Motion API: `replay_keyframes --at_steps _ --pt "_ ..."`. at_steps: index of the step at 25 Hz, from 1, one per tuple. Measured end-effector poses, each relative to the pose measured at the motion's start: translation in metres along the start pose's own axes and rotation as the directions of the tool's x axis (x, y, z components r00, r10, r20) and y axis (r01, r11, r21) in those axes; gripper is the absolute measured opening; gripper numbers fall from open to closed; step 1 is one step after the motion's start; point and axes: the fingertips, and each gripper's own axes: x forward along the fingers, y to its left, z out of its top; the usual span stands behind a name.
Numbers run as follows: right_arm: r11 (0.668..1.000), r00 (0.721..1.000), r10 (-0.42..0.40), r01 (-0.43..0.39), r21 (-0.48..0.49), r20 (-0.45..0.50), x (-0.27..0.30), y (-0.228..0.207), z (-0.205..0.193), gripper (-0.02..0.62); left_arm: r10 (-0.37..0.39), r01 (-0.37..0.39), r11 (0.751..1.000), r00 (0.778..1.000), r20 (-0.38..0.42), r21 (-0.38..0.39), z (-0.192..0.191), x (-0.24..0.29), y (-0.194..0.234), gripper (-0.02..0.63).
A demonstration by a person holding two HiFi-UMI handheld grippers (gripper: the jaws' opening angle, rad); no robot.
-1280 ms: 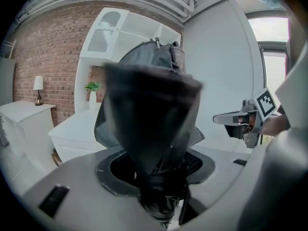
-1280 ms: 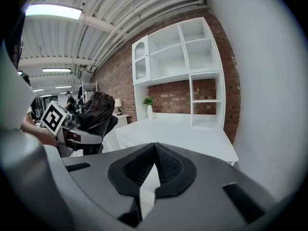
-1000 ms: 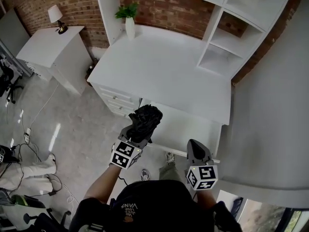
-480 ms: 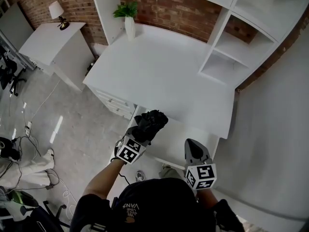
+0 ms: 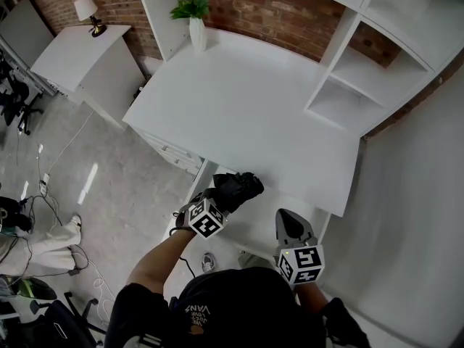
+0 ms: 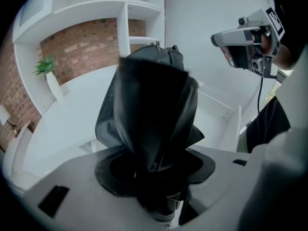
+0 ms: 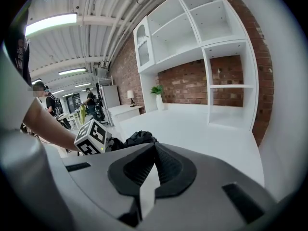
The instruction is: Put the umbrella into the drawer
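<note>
A folded black umbrella [image 5: 237,188] is clamped in my left gripper [image 5: 222,201], which hangs over the open white drawer [image 5: 257,222] just under the desk's front edge. In the left gripper view the umbrella [image 6: 153,105] rises from between the jaws and hides the fingertips. My right gripper [image 5: 292,227] is shut with nothing in it, a little to the right over the same drawer. In the right gripper view its pads meet, and the left gripper's marker cube [image 7: 91,137] and the umbrella [image 7: 139,137] show just beyond them.
The white desk top [image 5: 239,100] carries a plant in a white vase [image 5: 196,20] at its back left. An open shelf unit [image 5: 362,78] stands on its right. A drawer stack [image 5: 174,152] sits under the left end. A side table with a lamp [image 5: 85,11] and floor cables [image 5: 43,194] lie left.
My left gripper has sunk and tipped downward with the umbrella, now closer to the desk edge over the drawer. The right gripper has shifted a little.
</note>
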Motion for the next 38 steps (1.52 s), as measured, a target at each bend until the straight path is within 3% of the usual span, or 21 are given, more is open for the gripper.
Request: replay_keyframes --at_steps 11,25,32,38 --pt "1.000 0.999 0.008 -0.007 0.017 -0.050 0.016 -0.010 -0.012 0.000 -0.056 0.066 0.997 0.981 -0.188 0.049 -0.033 0.052 -0.006 0.225" --pt "0.999 0.994 0.025 -0.021 0.042 -0.103 0.031 -0.016 -0.025 0.000 -0.101 0.110 0.994 0.941 -0.324 0.009 -0.060 0.083 -0.005 0.225" --pt "0.998 0.993 0.038 -0.033 0.049 -0.113 0.039 -0.015 -0.027 0.000 -0.085 0.058 0.995 0.926 -0.367 -0.084 -0.071 0.093 0.013 0.225" --pt "0.998 0.991 0.041 -0.035 0.050 -0.124 0.038 -0.016 -0.032 0.000 -0.063 0.025 0.995 0.909 -0.412 -0.097 -0.081 0.100 0.018 0.225"
